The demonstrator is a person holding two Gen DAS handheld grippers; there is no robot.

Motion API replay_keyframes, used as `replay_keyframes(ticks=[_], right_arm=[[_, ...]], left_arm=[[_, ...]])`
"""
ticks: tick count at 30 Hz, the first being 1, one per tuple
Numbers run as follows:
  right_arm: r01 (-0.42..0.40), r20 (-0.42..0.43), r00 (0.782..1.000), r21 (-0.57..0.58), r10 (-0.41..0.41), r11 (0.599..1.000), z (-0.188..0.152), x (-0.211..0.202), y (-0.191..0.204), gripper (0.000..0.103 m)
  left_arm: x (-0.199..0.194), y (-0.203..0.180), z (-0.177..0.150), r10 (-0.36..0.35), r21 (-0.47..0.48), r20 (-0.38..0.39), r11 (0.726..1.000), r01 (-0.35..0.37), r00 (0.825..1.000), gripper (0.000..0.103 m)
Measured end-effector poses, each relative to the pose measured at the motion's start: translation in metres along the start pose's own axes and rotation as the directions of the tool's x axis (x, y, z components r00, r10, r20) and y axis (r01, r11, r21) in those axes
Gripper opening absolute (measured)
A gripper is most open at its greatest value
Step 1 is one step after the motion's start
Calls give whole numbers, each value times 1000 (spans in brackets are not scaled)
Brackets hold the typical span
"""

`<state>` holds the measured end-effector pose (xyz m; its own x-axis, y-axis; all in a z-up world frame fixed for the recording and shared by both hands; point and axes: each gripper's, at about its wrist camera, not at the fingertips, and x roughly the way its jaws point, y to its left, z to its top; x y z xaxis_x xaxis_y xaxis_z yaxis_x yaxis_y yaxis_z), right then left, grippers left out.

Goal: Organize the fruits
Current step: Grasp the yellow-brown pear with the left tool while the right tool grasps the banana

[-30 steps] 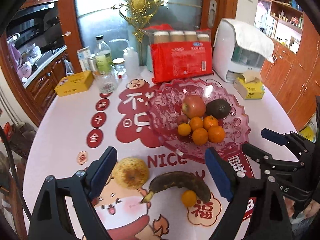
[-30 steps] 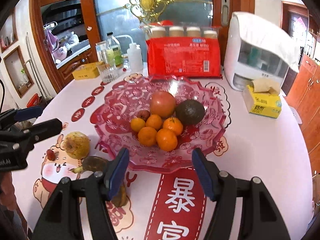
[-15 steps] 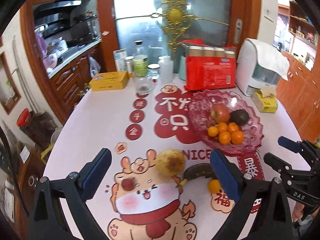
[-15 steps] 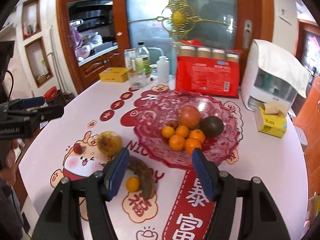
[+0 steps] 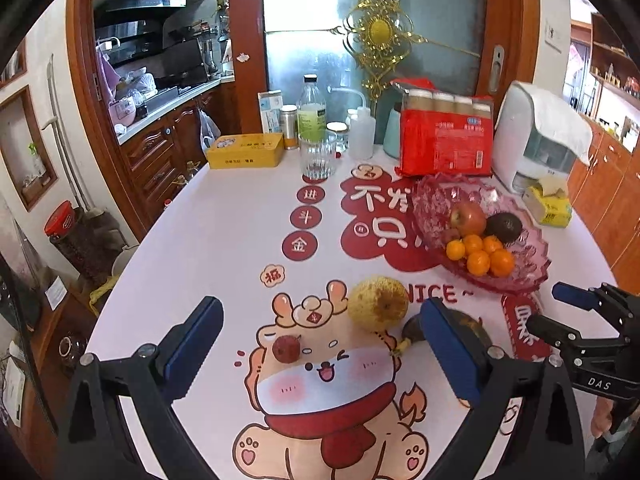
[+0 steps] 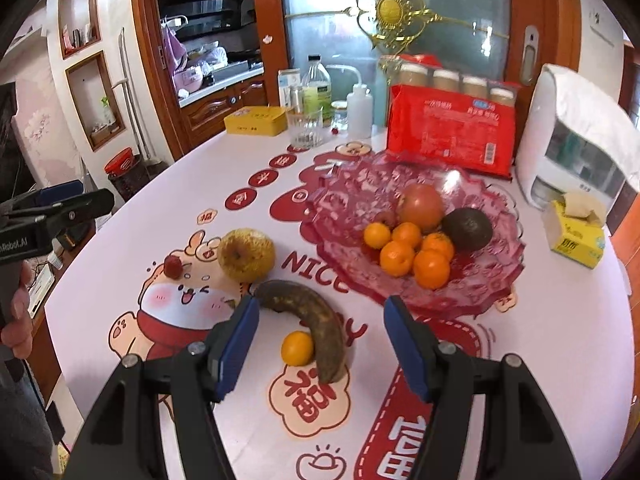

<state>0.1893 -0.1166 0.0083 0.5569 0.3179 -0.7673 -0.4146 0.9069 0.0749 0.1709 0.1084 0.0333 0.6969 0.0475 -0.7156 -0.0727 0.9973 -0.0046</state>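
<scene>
brown banana [image 6: 308, 320] lies diagonally, stem toward yellow apple [image 6: 246, 255].

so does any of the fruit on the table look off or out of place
Yes. The banana is almost wholly brown-black, so it looks overripe. It lies loose on the tablecloth beside one small orange, a yellow apple and a small red fruit, all outside the pink bowl.

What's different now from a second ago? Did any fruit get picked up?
No fruit was picked up. Both grippers, left gripper and right gripper, pulled back from the bowl, jaws open and empty. The pear, banana and loose orange stayed put.
</scene>
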Motion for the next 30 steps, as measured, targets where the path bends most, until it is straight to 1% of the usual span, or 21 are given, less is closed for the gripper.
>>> replay_keyframes(ticks=[5,12,19,22,24,26,28,30], right_arm=[[-16,-59,998,18,17,1000,-11,28,-3,65],[-37,-142,989,51,44,998,-27,71,-9,65],[-44,-192,980,66,56,997,-28,107,-13,65],[-69,-190,978,84,84,994,-25,117,-14,65],[-71,-192,977,92,88,993,-23,122,-15,65],[-73,-207,974,91,90,993,-21,130,-14,58],[-79,-226,969,90,98,993,-20,138,-13,55],[-70,-224,971,65,83,995,-19,141,-9,54]], left_arm=[[25,-12,-16,21,42,-32,999,-20,999,98],[72,-24,-26,4,54,-104,999,2,995,98],[115,-31,-26,-12,19,-158,1000,15,987,98],[131,-35,-26,-22,-7,-176,1000,21,984,98],[140,-38,-26,-24,-18,-186,1000,21,982,98],[150,-41,-26,-25,-28,-199,999,20,980,98],[159,-43,-26,-28,-44,-211,999,20,977,98],[165,-44,-26,-33,-60,-218,998,21,975,98]])
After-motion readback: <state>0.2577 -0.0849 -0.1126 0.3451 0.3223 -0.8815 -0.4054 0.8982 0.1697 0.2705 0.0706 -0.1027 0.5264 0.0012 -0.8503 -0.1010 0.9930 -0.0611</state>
